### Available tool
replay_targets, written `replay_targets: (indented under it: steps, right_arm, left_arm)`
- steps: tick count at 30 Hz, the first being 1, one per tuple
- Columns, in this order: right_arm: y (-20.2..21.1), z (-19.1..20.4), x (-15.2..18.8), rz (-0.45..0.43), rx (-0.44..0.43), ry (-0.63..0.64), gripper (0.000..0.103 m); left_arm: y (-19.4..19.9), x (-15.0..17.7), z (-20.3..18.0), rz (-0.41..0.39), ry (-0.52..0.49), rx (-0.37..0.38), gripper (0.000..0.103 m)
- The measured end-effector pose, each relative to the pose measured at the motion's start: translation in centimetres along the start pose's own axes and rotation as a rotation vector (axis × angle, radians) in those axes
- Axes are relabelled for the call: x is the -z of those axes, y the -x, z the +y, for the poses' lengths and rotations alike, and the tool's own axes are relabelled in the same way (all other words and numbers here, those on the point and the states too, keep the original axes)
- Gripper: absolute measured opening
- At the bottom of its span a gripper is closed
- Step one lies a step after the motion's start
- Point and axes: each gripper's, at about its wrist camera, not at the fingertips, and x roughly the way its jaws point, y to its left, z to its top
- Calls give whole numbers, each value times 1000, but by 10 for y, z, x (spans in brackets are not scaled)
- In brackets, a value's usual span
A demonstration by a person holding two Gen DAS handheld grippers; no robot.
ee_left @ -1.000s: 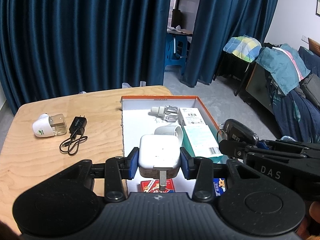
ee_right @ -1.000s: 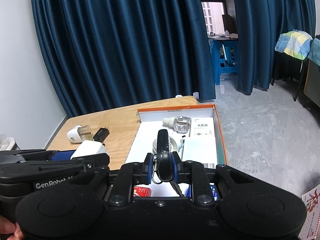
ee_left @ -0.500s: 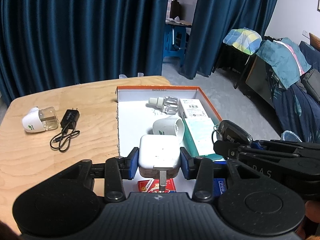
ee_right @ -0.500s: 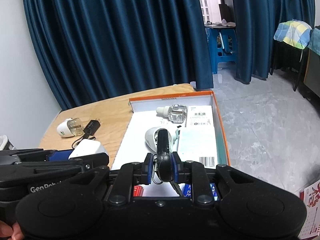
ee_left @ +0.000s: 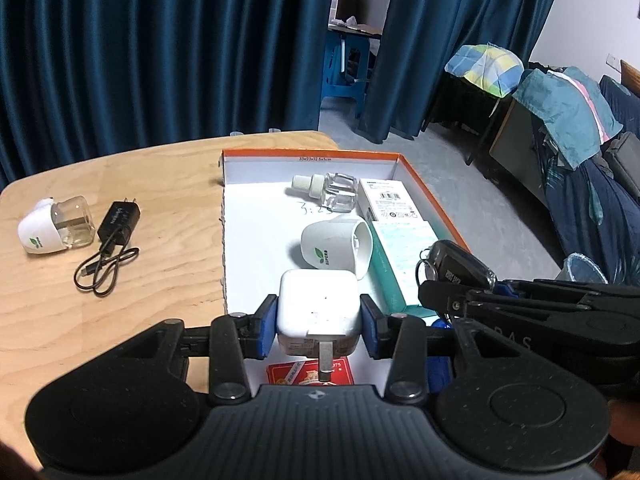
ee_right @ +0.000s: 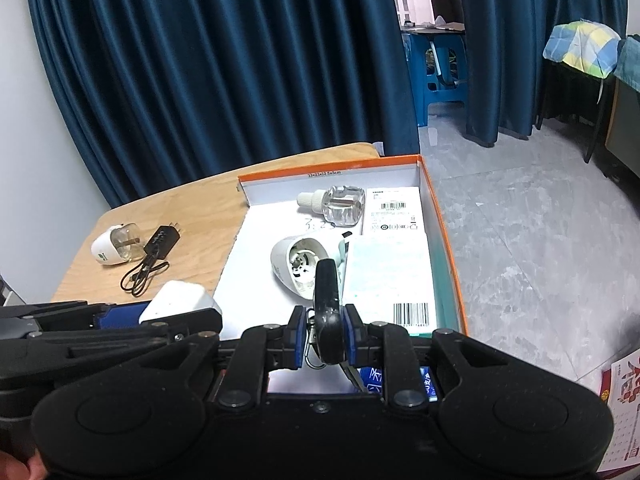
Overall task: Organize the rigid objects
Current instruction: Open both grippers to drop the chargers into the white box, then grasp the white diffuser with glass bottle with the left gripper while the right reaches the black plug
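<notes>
Above the orange-rimmed box (ee_left: 434, 196) — the left gripper (ee_left: 318, 322) clamps a white charger (ee_left: 318, 304), the right gripper (ee_right: 322, 334) pinches a black key fob (ee_right: 328, 312) beside it

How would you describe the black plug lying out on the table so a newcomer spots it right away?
Start at the wooden table, on the bare part left of the orange-rimmed box. Two things lie there close together: a white and clear diffuser and, just to its right, the black plug. It is the only black one, with metal prongs and a looped black cable trailing toward the camera.
</notes>
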Motion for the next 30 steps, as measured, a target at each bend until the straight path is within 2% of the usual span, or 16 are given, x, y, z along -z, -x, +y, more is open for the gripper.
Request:
replay_targets:
  steps: [8, 15, 17, 18, 22, 30]
  right_arm:
    - [-8, 0, 0, 21, 8, 0, 25]
    - [-7, -3, 0, 12, 35, -10, 33]
    - [-5, -5, 0, 3, 34, -24, 33]
    - [-3, -6, 0, -7, 36, -29, 35]
    - [9, -6, -3, -44, 34, -49, 49]
    - [28, 25, -7, -84, -12, 0, 61]
  left_arm:
    - [-8, 0, -1, 10, 5, 11, 43]
    - [-16, 1, -2, 22, 10, 26, 44]
    - [-13, 0, -1, 13, 18, 25, 49]
    - [-11, 0, 0, 9, 24, 20, 55]
    - [1, -3, 5, -18, 37, 8, 66]
    - [32, 1, 36, -59, 86, -72, 73]
